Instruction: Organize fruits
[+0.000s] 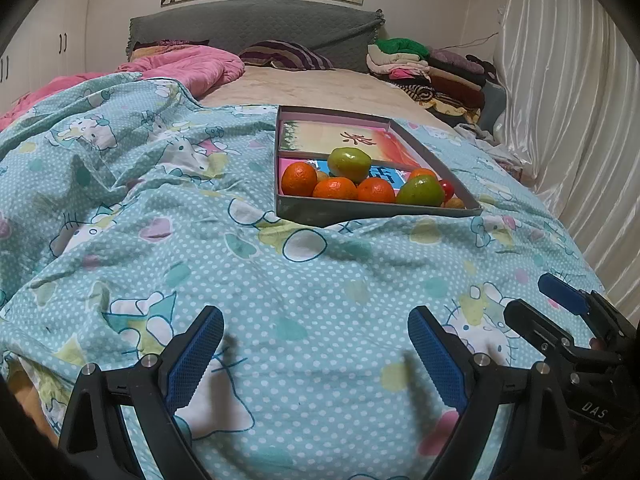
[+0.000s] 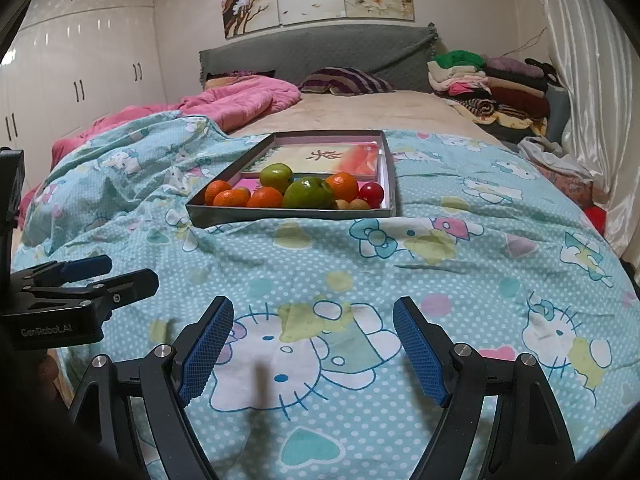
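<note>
A shallow grey box (image 1: 360, 211) (image 2: 288, 216) lies on the bed and holds fruit at its near end: several oranges (image 1: 335, 189) (image 2: 265, 197), two green apples (image 1: 349, 164) (image 2: 309, 193), a red cherry tomato (image 2: 371, 193) and small brown fruits (image 2: 358, 204). My left gripper (image 1: 316, 322) is open and empty, low over the blanket, well short of the box. My right gripper (image 2: 314, 312) is open and empty, also short of the box. Each gripper shows in the other's view, the right gripper (image 1: 560, 300) and the left gripper (image 2: 92, 272).
A teal cartoon-cat blanket (image 1: 160, 220) covers the near bed. A pink quilt (image 2: 240, 100) and striped pillow (image 2: 344, 80) lie at the back. Folded clothes (image 2: 488, 80) are stacked back right beside a white curtain (image 2: 592, 80). White wardrobes (image 2: 80, 72) stand left.
</note>
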Demonstrator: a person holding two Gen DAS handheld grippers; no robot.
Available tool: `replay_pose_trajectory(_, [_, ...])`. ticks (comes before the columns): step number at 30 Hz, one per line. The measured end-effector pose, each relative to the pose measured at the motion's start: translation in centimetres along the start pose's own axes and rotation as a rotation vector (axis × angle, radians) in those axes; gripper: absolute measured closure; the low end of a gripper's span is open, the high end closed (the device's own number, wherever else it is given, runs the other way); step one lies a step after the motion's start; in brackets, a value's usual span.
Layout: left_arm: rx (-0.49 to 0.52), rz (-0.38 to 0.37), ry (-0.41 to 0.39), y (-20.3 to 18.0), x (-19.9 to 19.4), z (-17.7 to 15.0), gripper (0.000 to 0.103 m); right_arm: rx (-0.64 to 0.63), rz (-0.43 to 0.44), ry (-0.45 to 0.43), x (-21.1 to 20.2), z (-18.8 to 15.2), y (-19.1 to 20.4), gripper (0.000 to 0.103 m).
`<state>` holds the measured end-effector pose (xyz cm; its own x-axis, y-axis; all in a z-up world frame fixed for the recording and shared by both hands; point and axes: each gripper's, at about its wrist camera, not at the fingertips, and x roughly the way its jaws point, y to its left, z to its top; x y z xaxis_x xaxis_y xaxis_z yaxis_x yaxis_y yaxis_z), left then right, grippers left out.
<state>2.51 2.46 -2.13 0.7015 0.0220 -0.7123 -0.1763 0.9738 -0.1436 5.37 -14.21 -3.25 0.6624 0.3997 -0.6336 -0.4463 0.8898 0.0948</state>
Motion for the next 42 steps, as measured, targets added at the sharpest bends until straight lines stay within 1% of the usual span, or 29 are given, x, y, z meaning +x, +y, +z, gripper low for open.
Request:
replay_pose_trajectory(29, [0.001, 0.002, 0.006, -0.1, -0.1, 0.0, 0.009, -0.004, -0.009, 0.004, 0.2, 0.0, 0.0, 0.020])
replay_pose_trajectory(36, [0.007, -0.003, -0.007, -0.2, -0.3, 0.1, 0.009, 0.009, -0.019, -0.001, 0.2, 0.2, -0.6, 0.020])
replay_pose_trajectory(39, [0.015, 0.016, -0.010, -0.2, -0.3, 0.2, 0.009, 0.028, -0.010, 0.005, 0.4, 0.3, -1.0, 0.020])
replay_pose_trajectory(42, [0.008, 0.019, 0.001, 0.1, 0.0, 0.4, 0.009, 0.048, -0.025, 0.007, 0.4, 0.5, -1.7, 0.020])
